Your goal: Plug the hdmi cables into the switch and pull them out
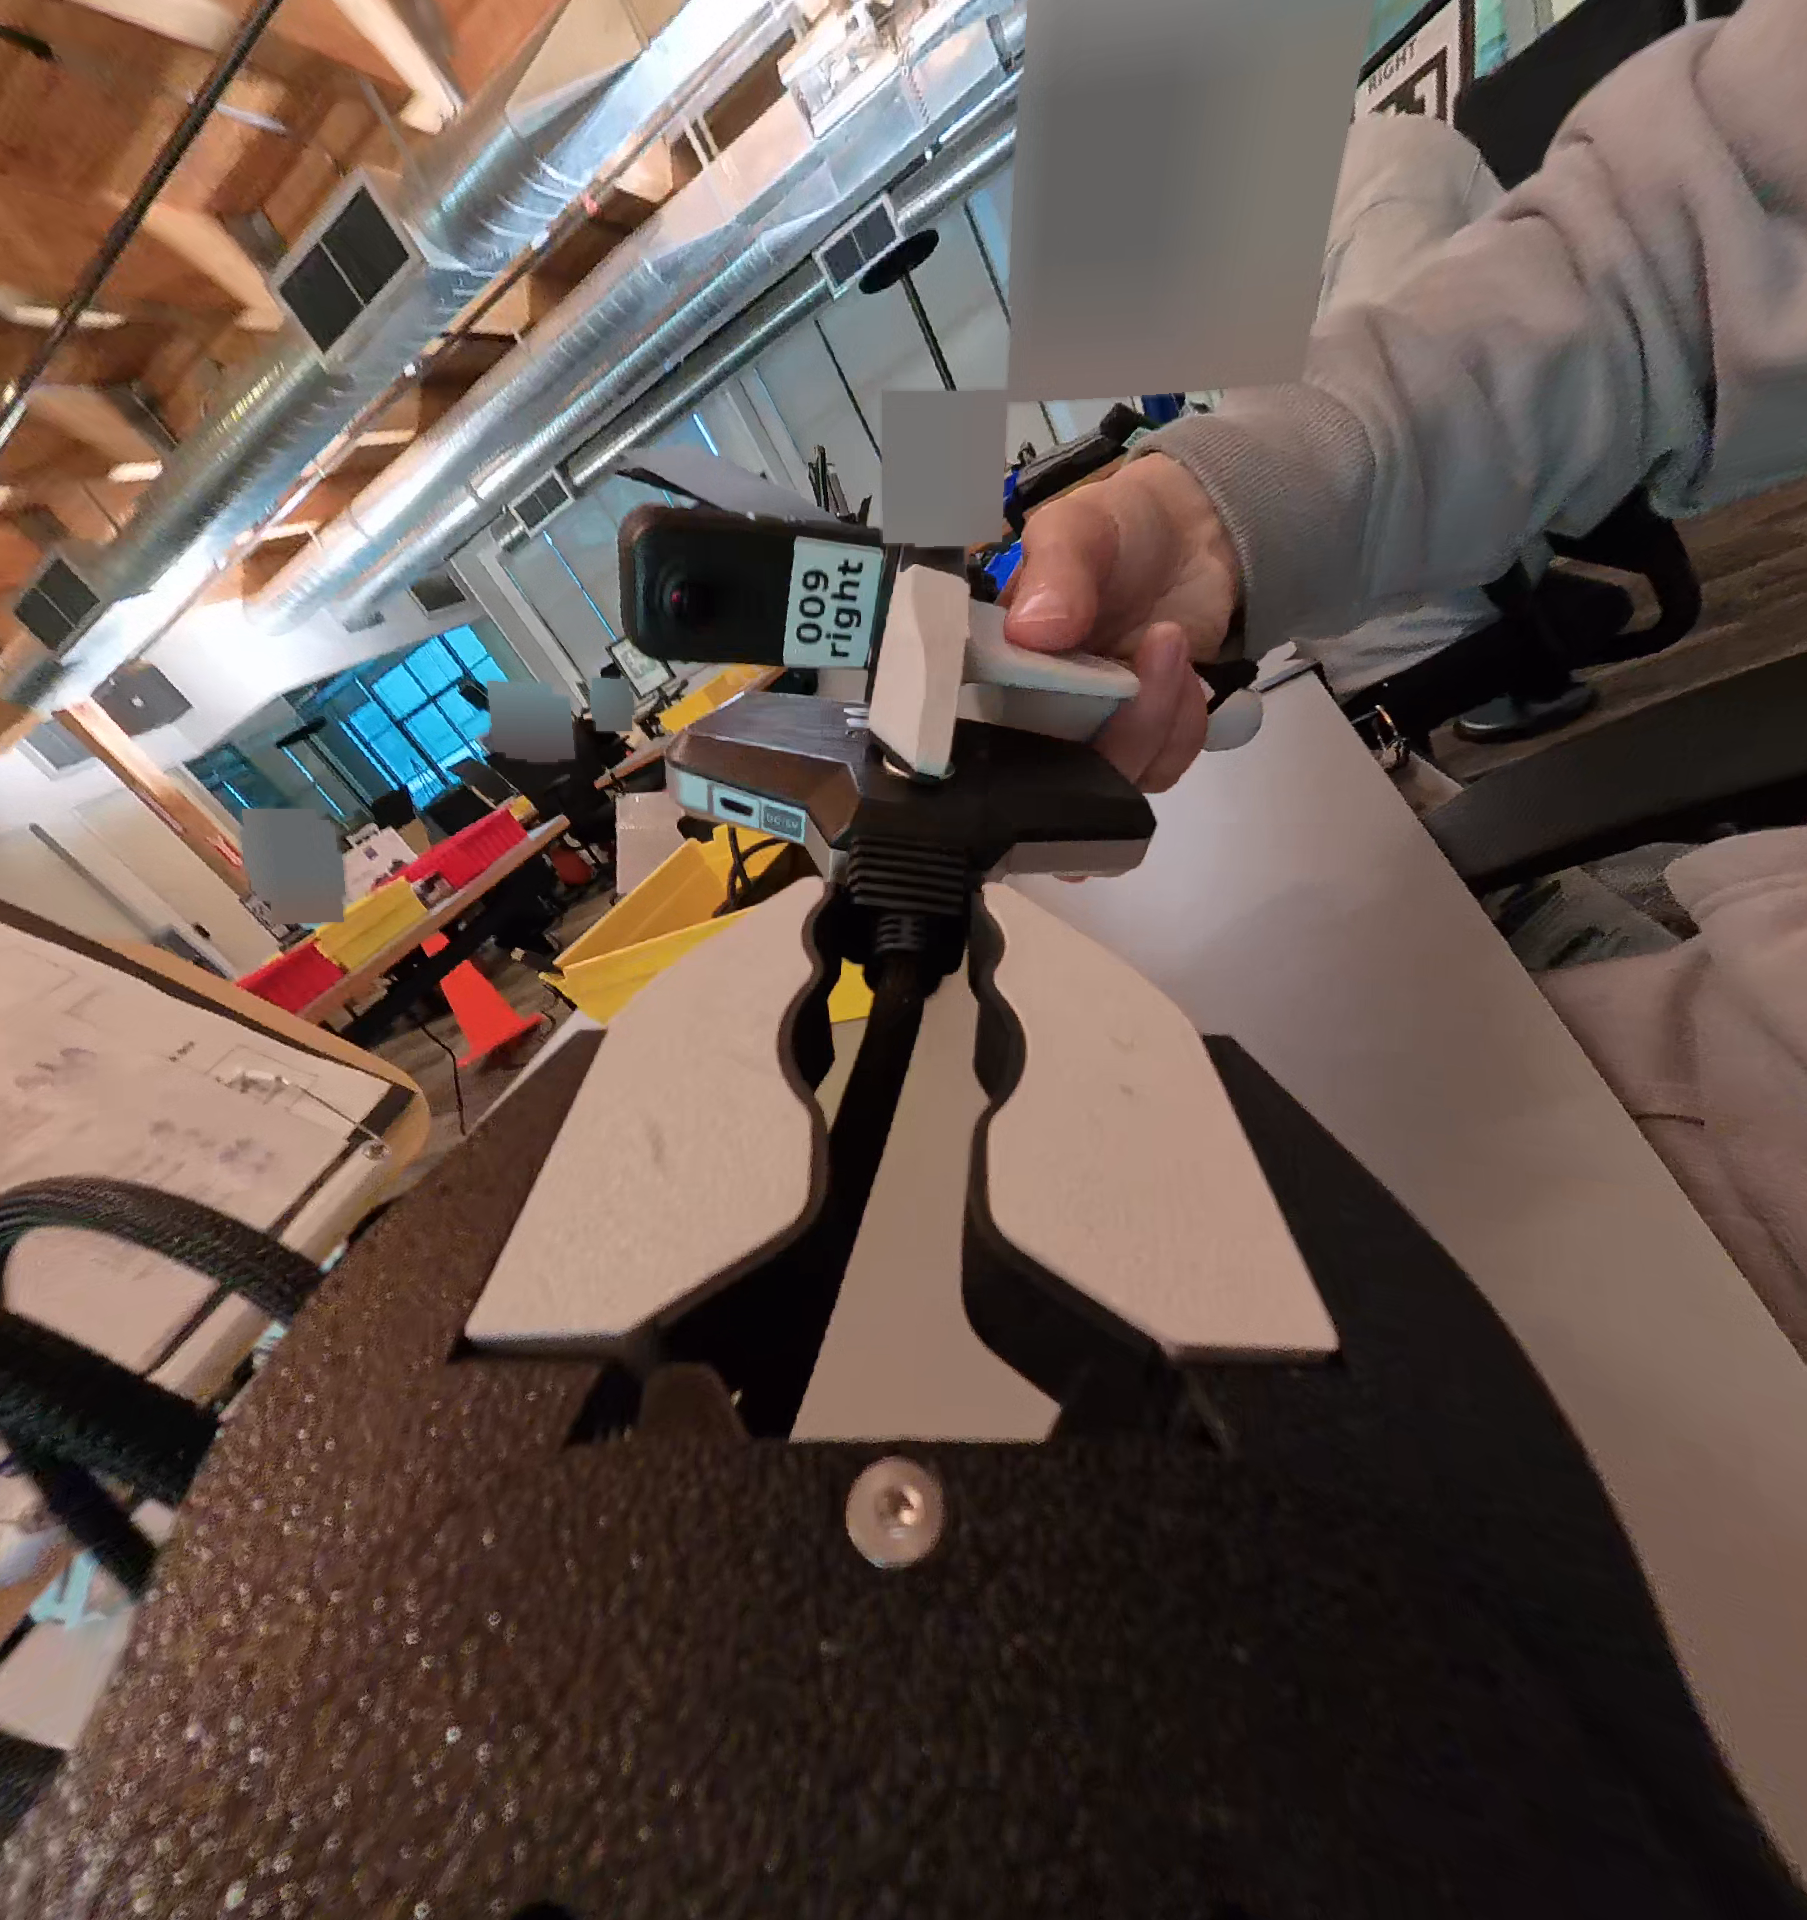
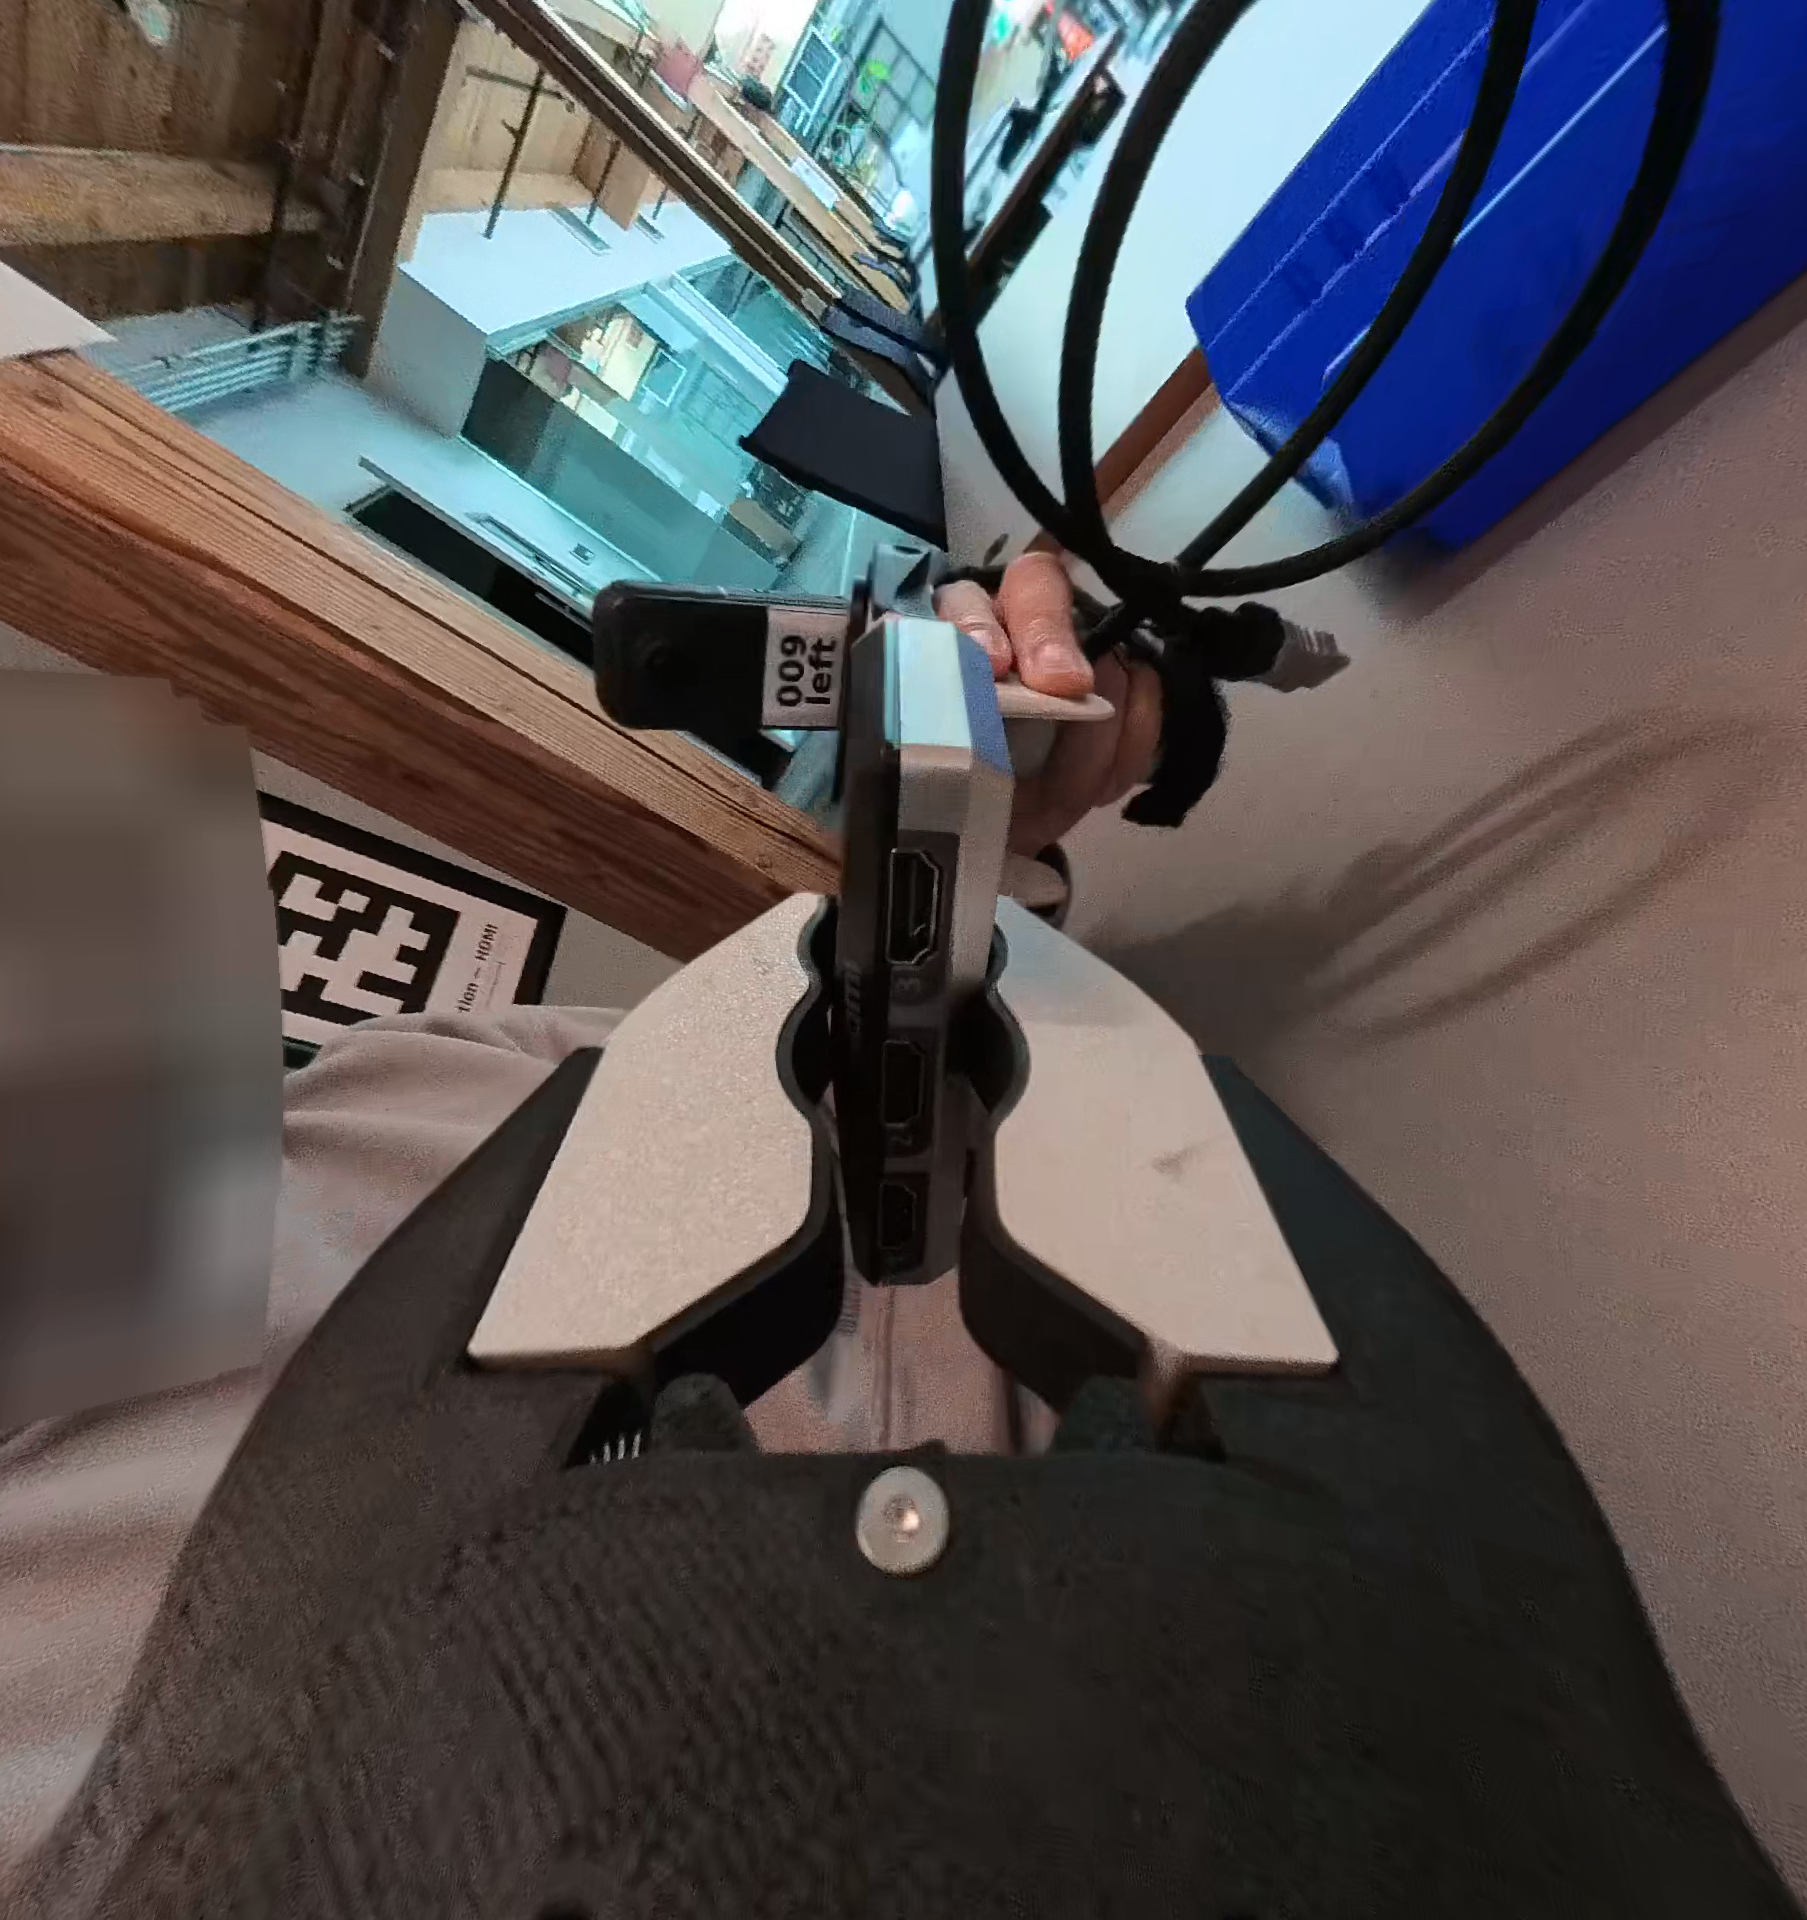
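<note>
Both pieces held in the air, off any surface. Left gripper (image 1: pixel 899 961) fingers clamped on the ribbed boot of the HDMI cable (image 1: pixel 904 894), its plug seated in the switch (image 1: pixel 774 774). Right gripper (image 2: pixel 904 1039) fingers pinch the switch by its flat faces; three ports on its near edge are empty.

Switch: light, rigid, smooth casing, likely to slip under a pull. Cable: stiff braid. Grip the boot, not the cord.

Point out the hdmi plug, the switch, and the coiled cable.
hdmi plug (image 1: pixel 904 871): left wrist view, ribbed black strain relief.
switch (image 2: pixel 914 1039): right wrist view, its port face.
coiled cable (image 2: pixel 1086 312): right wrist view, left side of loop.
</note>
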`<state>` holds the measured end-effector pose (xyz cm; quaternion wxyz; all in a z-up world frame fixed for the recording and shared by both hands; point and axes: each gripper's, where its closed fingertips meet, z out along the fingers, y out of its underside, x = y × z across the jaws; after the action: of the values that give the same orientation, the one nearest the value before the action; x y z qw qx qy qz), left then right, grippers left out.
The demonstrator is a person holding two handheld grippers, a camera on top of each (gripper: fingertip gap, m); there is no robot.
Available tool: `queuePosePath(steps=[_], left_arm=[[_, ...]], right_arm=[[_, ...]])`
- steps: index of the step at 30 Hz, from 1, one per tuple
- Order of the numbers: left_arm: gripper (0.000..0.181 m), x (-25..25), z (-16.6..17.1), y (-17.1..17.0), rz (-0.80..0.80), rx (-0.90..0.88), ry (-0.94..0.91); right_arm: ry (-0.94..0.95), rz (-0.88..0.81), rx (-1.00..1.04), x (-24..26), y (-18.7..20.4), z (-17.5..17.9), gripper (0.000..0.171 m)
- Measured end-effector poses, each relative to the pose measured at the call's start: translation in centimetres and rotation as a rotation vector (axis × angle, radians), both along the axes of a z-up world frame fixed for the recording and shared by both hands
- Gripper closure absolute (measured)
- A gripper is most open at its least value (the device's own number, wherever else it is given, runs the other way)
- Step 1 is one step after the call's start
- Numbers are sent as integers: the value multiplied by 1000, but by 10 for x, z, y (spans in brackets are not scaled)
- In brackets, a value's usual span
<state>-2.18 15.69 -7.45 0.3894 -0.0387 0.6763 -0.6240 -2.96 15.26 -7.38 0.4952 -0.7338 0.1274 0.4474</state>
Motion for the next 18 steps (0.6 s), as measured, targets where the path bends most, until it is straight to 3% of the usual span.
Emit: queuePosePath(steps=[1,6,13,18], left_arm=[[158,1,-1,0,-1,-10,17],[117,-6,29,9,34,-158,-32],[126,-41,64,26,-75,-297,-104],[134,-30,57,40,-53,-369,-78]], right_arm=[[-23,-1,2,2,0,-1,148],[-107,-109,53,34,-7,19,148],[-377,-392,155,132,-57,98,150],[-661,-611,100,207,-108,164,149]])
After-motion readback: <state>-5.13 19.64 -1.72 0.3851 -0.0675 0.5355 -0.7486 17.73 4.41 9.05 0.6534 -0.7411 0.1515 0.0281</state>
